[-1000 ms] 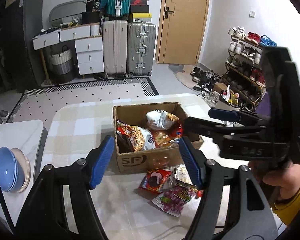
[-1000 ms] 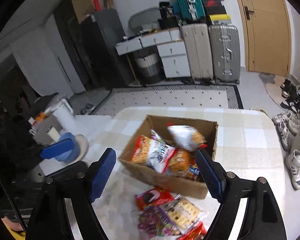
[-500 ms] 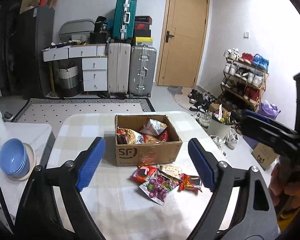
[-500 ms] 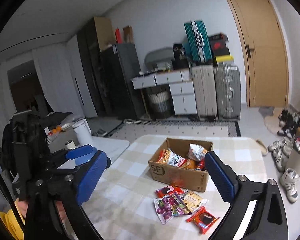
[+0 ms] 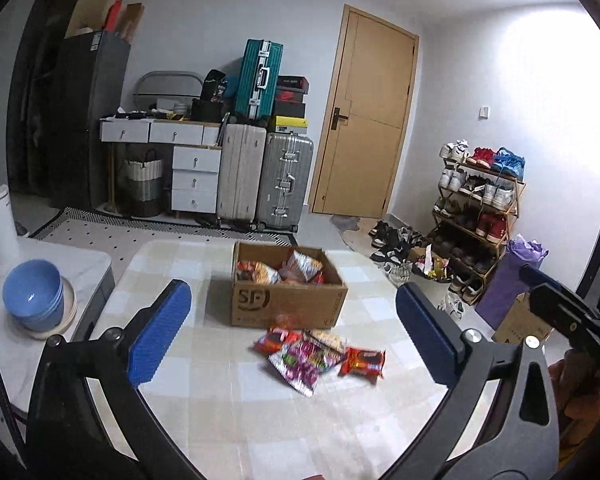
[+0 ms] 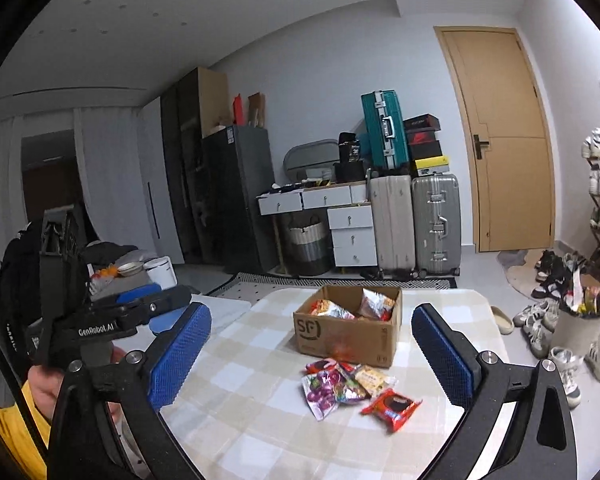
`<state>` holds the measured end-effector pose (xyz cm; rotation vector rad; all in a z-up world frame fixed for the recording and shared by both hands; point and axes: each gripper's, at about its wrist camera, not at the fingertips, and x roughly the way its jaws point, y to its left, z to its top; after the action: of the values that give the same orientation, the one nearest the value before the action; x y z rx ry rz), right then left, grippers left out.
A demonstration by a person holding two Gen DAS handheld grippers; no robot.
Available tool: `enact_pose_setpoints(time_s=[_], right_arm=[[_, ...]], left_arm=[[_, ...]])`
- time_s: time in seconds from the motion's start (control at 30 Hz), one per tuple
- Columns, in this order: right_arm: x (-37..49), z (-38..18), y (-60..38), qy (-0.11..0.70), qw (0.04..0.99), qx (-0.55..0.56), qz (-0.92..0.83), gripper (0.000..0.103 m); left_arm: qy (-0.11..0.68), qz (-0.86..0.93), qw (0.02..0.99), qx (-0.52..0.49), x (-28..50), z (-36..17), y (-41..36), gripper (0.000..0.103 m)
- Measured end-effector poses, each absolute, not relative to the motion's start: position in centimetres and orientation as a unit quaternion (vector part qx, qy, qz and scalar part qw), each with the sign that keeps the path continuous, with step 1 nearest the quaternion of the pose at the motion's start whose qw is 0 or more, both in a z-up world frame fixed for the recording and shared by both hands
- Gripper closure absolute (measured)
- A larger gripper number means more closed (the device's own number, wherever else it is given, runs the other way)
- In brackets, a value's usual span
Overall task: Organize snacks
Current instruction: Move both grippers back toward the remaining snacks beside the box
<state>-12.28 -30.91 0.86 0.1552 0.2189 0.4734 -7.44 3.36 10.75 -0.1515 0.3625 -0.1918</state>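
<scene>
Left wrist view: looks forward and slightly downward between its own tongs from the near edge of the desk, facing the door. Right wrist view: set just to the right, almost level between its tongs, facing the same wall. Both share the cardboard box (neither view is close).
</scene>
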Motion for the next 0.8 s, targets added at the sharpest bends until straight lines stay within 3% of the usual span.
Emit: enact_pose_setpoints(time_s=[0.37, 0.8], right_arm=[[-10.6, -6.5, -30.8, 0.172, 0.951, 0.108, 0.234, 0.001], [-7.4, -10.2, -31.7, 0.215, 0.944, 0.129, 0.214, 0.001]], left_arm=[[0.270, -0.063, 0.960, -0.036, -6.0, 0.2, 0.8, 0.001], [0.322, -0.074, 0.943, -0.034, -1.2, -3.4, -1.2, 0.001]])
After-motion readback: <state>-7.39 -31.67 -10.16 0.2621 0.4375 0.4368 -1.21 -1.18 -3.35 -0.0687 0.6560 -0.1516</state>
